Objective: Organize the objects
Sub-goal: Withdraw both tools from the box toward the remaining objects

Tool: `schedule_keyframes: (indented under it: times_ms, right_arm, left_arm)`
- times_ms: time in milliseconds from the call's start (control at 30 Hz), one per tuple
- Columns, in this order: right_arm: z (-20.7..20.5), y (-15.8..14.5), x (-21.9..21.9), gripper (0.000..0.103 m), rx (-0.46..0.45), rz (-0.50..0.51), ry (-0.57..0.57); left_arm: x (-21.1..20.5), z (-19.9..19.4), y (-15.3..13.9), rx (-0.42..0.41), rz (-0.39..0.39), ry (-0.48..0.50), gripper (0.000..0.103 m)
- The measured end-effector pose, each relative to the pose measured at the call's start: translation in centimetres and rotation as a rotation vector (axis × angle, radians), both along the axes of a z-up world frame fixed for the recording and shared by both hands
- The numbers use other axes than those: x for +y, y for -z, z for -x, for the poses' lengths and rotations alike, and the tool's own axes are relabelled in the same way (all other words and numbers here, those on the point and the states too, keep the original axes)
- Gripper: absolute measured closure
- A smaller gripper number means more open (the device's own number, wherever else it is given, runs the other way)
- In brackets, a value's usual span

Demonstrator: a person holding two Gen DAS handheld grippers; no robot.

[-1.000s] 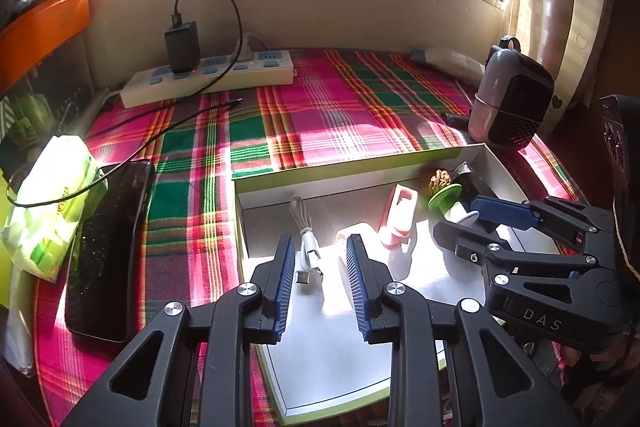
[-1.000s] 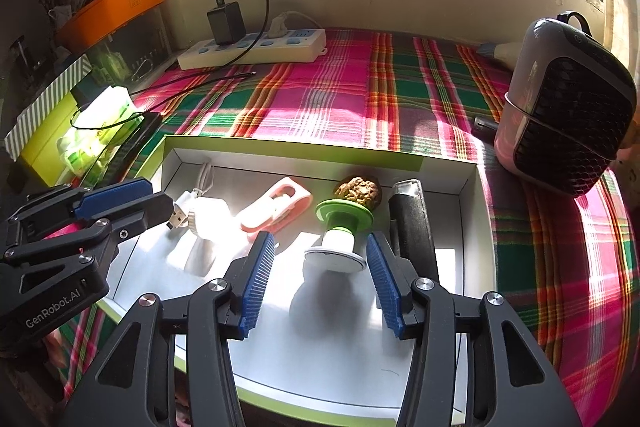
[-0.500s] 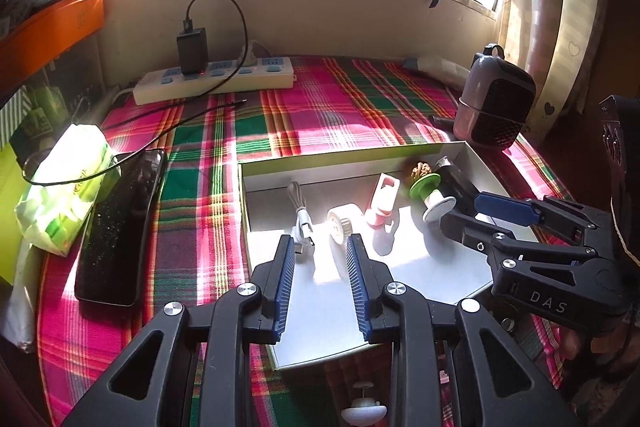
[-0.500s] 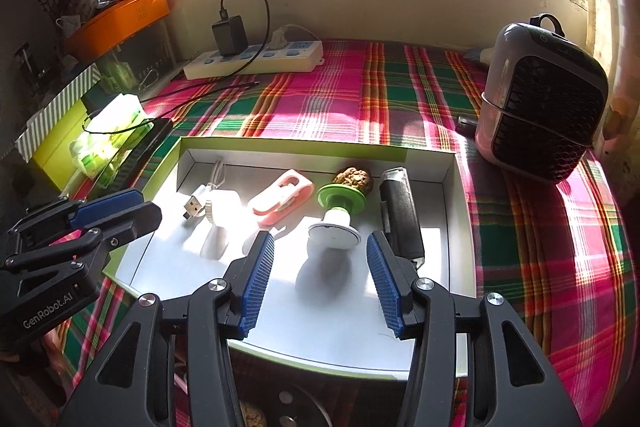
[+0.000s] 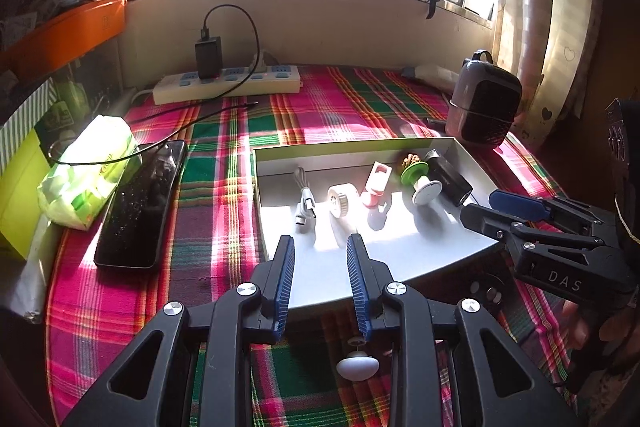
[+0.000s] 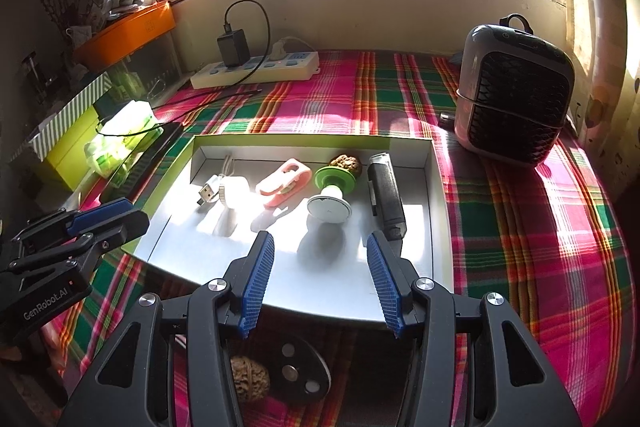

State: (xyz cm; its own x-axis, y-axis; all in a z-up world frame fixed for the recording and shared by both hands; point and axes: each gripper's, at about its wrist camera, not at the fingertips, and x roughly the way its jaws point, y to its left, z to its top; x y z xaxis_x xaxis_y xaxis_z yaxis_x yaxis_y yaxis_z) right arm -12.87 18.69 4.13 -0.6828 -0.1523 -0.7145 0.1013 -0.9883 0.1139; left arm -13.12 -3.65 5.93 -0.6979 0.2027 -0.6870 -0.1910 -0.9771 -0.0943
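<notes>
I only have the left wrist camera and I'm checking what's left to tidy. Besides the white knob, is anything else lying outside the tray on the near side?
Observer: Yes, a walnut lies on the plaid cloth just in front of the tray, below the right gripper.
Operator: Anything next to it?
Observer: A dark oval disc with three metal dots lies right beside it.
Operator: Is the right gripper holding something?
Observer: No, it is open, with nothing between its fingers.
</notes>
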Motion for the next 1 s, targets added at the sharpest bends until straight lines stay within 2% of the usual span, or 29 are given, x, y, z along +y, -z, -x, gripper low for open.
schedule_keyframes:
  times_ms: [433, 533, 1000]
  right_arm:
    - [-3.6, 0.0, 1.3, 0.053, 0.032, -0.010, 0.019]
    - [-4.2, 0.1, 1.1, 0.053, 0.038, -0.016, 0.010]
    - [-6.6, 1.0, 0.3, 0.053, 0.037, 0.017, -0.041]
  left_arm:
    - [0.1, -3.9, 1.4, -0.039, -0.048, 0.044, 0.072]
    - [0.0, -4.3, 2.1, -0.064, -0.069, 0.049, 0.072]
    - [0.8, -4.5, 3.9, -0.119, -0.065, 0.070, 0.071]
